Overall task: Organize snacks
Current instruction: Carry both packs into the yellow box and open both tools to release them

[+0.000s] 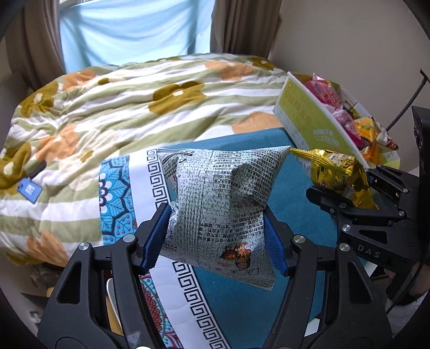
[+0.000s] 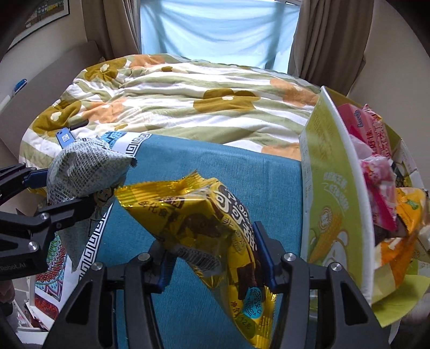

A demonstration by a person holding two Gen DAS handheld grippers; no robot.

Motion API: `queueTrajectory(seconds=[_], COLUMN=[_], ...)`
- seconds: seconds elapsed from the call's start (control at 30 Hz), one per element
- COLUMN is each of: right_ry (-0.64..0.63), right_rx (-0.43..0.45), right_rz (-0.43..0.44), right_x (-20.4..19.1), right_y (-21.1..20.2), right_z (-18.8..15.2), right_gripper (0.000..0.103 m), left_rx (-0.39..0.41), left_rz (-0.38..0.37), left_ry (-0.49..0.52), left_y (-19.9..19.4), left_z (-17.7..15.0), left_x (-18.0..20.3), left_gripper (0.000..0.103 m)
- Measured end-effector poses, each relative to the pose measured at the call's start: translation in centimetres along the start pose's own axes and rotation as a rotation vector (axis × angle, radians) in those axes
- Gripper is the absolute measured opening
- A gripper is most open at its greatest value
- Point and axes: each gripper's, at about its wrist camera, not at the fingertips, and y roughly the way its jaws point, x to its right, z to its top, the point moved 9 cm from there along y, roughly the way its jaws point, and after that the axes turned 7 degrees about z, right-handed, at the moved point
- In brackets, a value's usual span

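Left wrist view: a bed fills the room below a pale blue curtained window (image 1: 129, 29), its floral quilt (image 1: 113, 107) rumpled, a teal patterned cloth (image 1: 242, 308) spread over the near end. The left gripper (image 1: 215, 233) has its blue pads clamped on a grey-green speckled snack bag (image 1: 215, 193), lifted clear of the cloth. At the cloth's far right corner stands a green carton (image 1: 309, 118) heaped with snack packets. The right gripper (image 1: 357, 193) shows here from the side, pinching a gold packet (image 1: 336, 171).

Right wrist view: the right gripper (image 2: 212, 257) is closed on that gold packet (image 2: 204, 222) (brown print legible only here), above the teal cloth (image 2: 215, 166). A framed picture (image 2: 45, 13) hangs upper left.
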Motion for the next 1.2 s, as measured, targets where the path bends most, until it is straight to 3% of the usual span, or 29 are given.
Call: queueTrajectory(seconds=[0.27,0.43,0.63,0.9,0.97,1.0,1.03,1.2], right_ry=[0.072,0.124,0.142,0.143,0.145,0.149,0.152,0.135], right_rx=[0.134,0.210,0.277,0.303,0.301,0.296,0.294,0.279], right_rz=[-0.019,-0.043,-0.065,-0.054,-0.052,-0.046,-0.034,-0.002], right_x=[1.7,5.9,12.9,22.0,23.8,24.5,25.2,26.9], right_y=[-10.1,-15.3,-19.3,-21.1,-20.9,-20.8,-20.7,-19.9], right_z=[-0.3,-0.1,1.0,1.6,1.6,1.6,1.6,1.7], right_gripper=[0.048,0.048,0.048,0.048,0.048,0.048,0.048,0.048], left_rx=[0.139,0.196,0.212,0.178,0.157,0.147,0.146,0.142], left_rz=[-0.082,-0.121,-0.133,-0.088,-0.054,-0.039,-0.028,-0.028], left_ry=[0.079,0.088,0.046,0.041,0.037,0.031,0.018,-0.065], left_y=[-6.6,-8.5,-7.3,-1.7,-0.3,0.2,0.4,0.0], left_z=[5.3,8.8,12.5,17.4,17.8,17.8,17.8,16.2], left_x=[7.5,13.6,20.6,29.4,30.3,30.6,30.6,29.3], left_gripper=[0.062,0.062,0.063,0.064,0.074,0.092,0.103,0.103])
